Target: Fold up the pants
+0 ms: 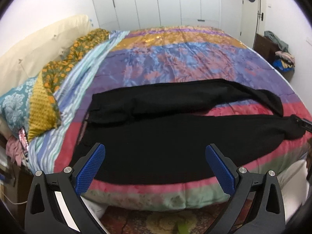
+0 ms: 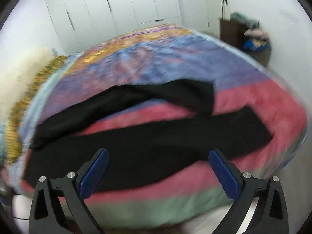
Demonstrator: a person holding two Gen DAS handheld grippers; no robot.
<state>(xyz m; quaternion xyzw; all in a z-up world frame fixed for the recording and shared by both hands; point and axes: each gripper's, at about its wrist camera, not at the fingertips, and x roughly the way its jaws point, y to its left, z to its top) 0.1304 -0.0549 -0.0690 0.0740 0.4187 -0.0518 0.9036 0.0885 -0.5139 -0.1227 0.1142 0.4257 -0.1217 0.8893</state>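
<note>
Black fabric pants (image 1: 156, 136) lie unfolded; left gripper (image 1: 155, 148) and right gripper (image 2: 158, 153) are spread wide, empty. Uneven leg alignment is risked if only one layer is pinched.

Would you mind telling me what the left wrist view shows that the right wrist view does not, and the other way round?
Only the left wrist view shows the patterned pillows by the headboard and the open left gripper. Only the right wrist view, which is blurred, shows the open right gripper and the squared leg hem. Both share the black pants spread on the colourful bedspread, the white wardrobe doors and the clothes pile in the corner.
</note>
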